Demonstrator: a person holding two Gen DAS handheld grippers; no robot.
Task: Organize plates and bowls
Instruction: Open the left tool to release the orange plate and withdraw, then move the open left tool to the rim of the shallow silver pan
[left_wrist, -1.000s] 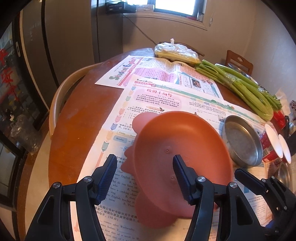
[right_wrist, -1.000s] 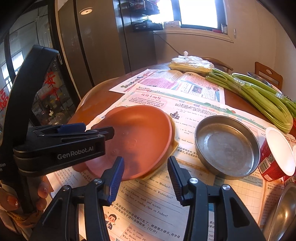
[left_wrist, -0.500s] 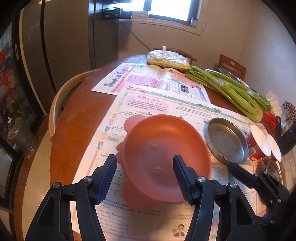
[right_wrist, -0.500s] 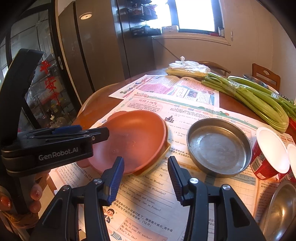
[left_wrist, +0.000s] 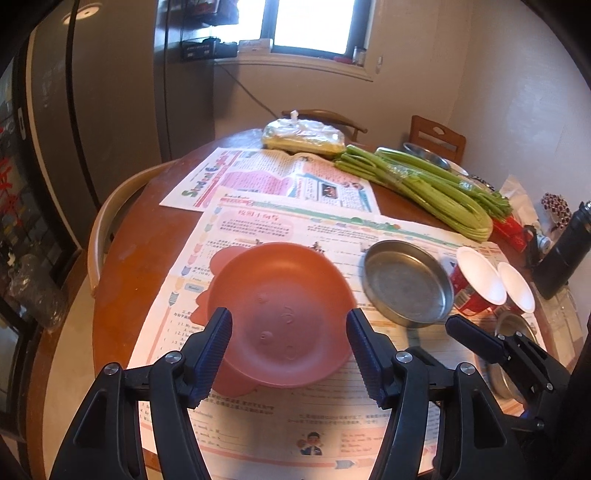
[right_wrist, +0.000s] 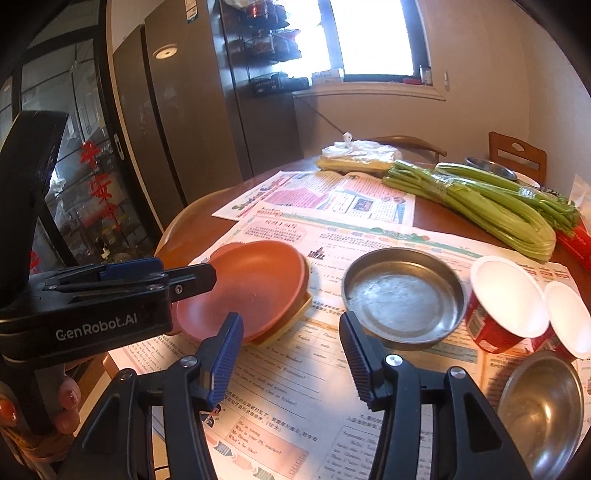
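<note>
A terracotta plastic plate (left_wrist: 280, 314) lies on the newspaper, stacked on a yellowish plate whose rim shows in the right wrist view (right_wrist: 291, 325); the terracotta plate shows there too (right_wrist: 255, 280). A round steel dish (left_wrist: 406, 284) (right_wrist: 402, 295) sits to its right. A steel bowl (right_wrist: 543, 398) stands at the near right. My left gripper (left_wrist: 288, 350) is open and empty, hovering just above and short of the terracotta plate. My right gripper (right_wrist: 291, 354) is open and empty above the newspaper, between the plates and the steel dish.
Two red paper cups (right_wrist: 506, 302) stand right of the steel dish. Celery bunches (left_wrist: 424, 184), a bagged package (left_wrist: 303, 136) and a dark bottle (left_wrist: 561, 254) lie farther back. Newspapers (left_wrist: 280, 181) cover the round wooden table (left_wrist: 122, 266). Chairs stand around it.
Both grippers have drawn back and up from the terracotta plate, which now looks smaller and farther. Both stay open. The plates and dishes have not moved.
</note>
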